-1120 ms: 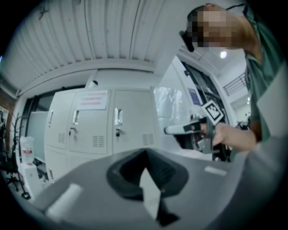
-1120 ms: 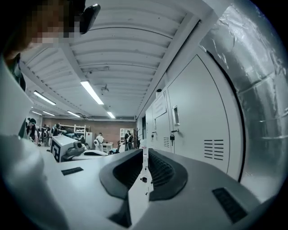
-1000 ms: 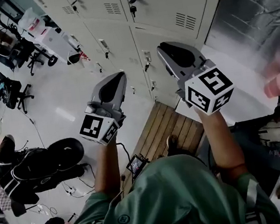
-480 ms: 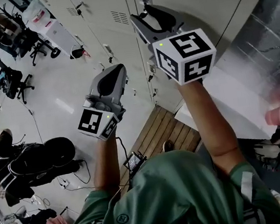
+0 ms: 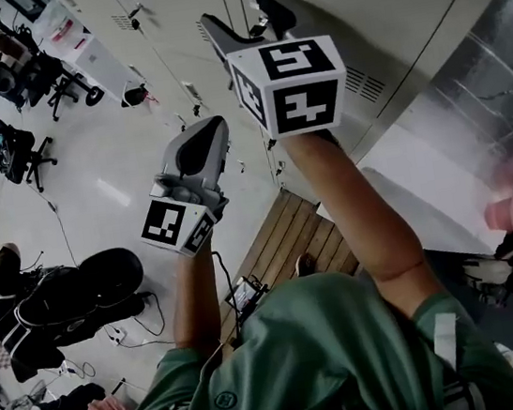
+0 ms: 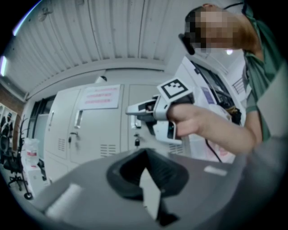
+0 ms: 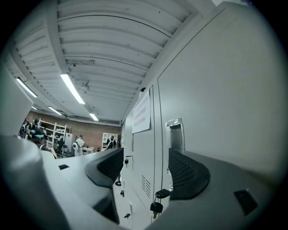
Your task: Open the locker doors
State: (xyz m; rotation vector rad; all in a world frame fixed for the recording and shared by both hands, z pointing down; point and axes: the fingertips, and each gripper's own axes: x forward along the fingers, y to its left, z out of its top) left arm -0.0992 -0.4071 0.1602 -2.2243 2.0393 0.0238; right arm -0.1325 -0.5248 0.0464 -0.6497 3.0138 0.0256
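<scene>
Grey locker doors point(image 5: 380, 2) fill the top of the head view. My right gripper point(image 5: 244, 13) is raised level at an upper door, next to its recessed handle point(image 7: 175, 132). Its jaws have just been opening and now stand wide apart; the pads point(image 7: 186, 173) touch nothing. Between them I see the door seam, and a key with a tag point(image 7: 157, 202) hangs below. My left gripper point(image 5: 209, 135) is lower and to the left, away from the lockers, pads together and empty. In the left gripper view, the left gripper point(image 6: 146, 175) faces the lockers and the right gripper point(image 6: 150, 112).
A wooden pallet point(image 5: 289, 233) lies on the floor by the lockers' foot. A white slab point(image 5: 424, 185) and a foil-clad wall point(image 5: 475, 74) stand to the right. Office chairs point(image 5: 12, 148) and black bags point(image 5: 80, 300) are at the left. A paper notice point(image 6: 101, 96) hangs on the lockers.
My right gripper has risen from the lower lockers to the upper door's handle, and its jaws have gone from shut to wide open. The left gripper has shifted a little.
</scene>
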